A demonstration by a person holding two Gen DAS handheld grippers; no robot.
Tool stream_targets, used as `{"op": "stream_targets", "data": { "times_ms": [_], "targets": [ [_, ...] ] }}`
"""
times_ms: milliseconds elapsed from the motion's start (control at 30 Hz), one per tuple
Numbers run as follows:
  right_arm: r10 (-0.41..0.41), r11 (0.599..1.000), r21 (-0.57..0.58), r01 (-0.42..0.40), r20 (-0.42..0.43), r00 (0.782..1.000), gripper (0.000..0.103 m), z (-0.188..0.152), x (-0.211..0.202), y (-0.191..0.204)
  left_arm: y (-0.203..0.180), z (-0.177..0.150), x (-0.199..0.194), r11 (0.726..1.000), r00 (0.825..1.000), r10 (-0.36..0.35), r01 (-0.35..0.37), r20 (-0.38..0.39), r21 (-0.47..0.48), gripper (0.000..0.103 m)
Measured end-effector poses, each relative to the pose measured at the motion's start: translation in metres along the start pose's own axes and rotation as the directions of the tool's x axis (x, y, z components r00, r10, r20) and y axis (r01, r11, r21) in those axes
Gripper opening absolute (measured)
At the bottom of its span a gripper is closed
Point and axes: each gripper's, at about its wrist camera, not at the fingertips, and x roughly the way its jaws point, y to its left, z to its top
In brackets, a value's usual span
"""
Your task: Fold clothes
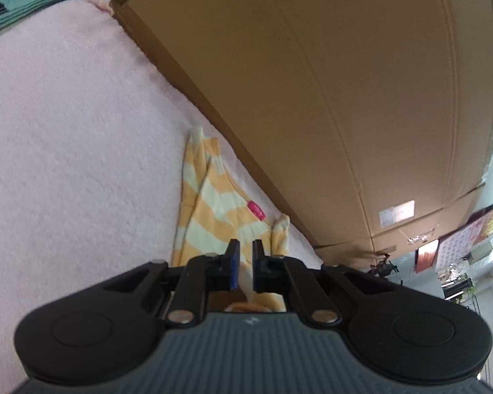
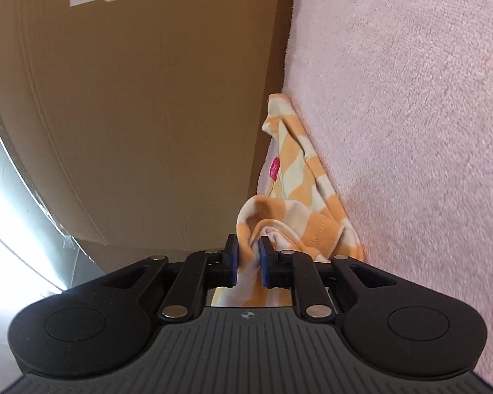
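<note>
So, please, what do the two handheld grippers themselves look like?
Left gripper and right gripper look alike: matte black linkage arms with silver rivets, blue pads on the fingers, a ribbed grey body with a small logo. No cables or sleeves show.

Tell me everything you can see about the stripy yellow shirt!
The yellow-and-cream striped knit garment looks soft, with a small bright pink tag sewn on. It is stretched out above the fluffy pale pink blanket, close to the big brown cardboard box. The right tool pinches a bunched end of it. The left tool holds the other end, its fingers nearly closed on the cloth.
</note>
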Motion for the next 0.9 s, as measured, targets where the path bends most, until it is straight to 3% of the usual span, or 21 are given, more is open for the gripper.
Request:
{"op": "stream_targets", "data": {
  "times_ms": [200,267,367,400,500,567,633,733,767,833,900],
  "targets": [
    [-0.036,0.999,-0.004,0.036,0.027,0.999,0.017,0.012,0.015,-0.006,0.003,0.026,0.037,0.998,0.999,0.052,-0.052,-0.012,0.035,0.0],
    [-0.042,0.999,-0.021,0.043,0.032,0.999,0.018,0.014,0.017,-0.004,-0.004,0.027,0.03,0.995,1.0,0.014,-0.014,-0.001,0.104,0.0],
    [-0.051,0.998,-0.047,0.053,0.04,0.998,0.018,0.017,0.019,-0.002,-0.028,0.017,0.006,0.954,1.0,-0.007,0.013,-0.022,0.299,0.001],
    [-0.055,0.997,-0.057,0.057,0.043,0.998,0.021,0.017,0.02,-0.001,-0.037,0.011,-0.005,0.921,1.0,0.015,-0.005,-0.022,0.39,0.001],
    [-0.081,0.987,-0.137,0.086,0.041,0.996,0.024,0.02,0.022,0.004,-0.055,-0.016,-0.023,0.769,0.993,0.115,-0.096,0.011,0.632,0.006],
    [-0.09,0.981,-0.171,0.094,0.032,0.995,0.025,0.021,0.023,0.005,-0.057,-0.034,-0.027,0.671,0.987,0.157,-0.118,0.015,0.732,0.042],
    [-0.128,0.964,-0.228,0.133,0.038,0.991,0.033,0.021,0.021,0.008,-0.052,-0.045,-0.023,0.628,0.987,0.147,-0.046,-0.06,0.777,0.053],
    [-0.167,0.933,-0.317,0.168,0.033,0.985,0.046,0.021,0.017,0.011,-0.047,-0.054,-0.015,0.585,0.986,0.126,0.013,-0.106,0.811,0.066],
    [-0.174,0.921,-0.348,0.175,0.032,0.984,0.046,0.021,0.014,0.013,-0.045,-0.052,-0.012,0.596,0.988,0.113,0.02,-0.108,0.802,0.072],
    [-0.169,0.876,-0.454,0.163,0.027,0.985,0.047,0.019,0.005,0.02,-0.043,-0.044,0.0,0.652,0.987,0.085,0.048,-0.136,0.757,0.078],
    [-0.147,0.727,-0.668,0.157,0.072,0.986,0.048,0.006,-0.012,0.034,-0.038,-0.034,0.011,0.697,0.987,0.07,0.056,-0.146,0.715,0.079]
  ]
}}
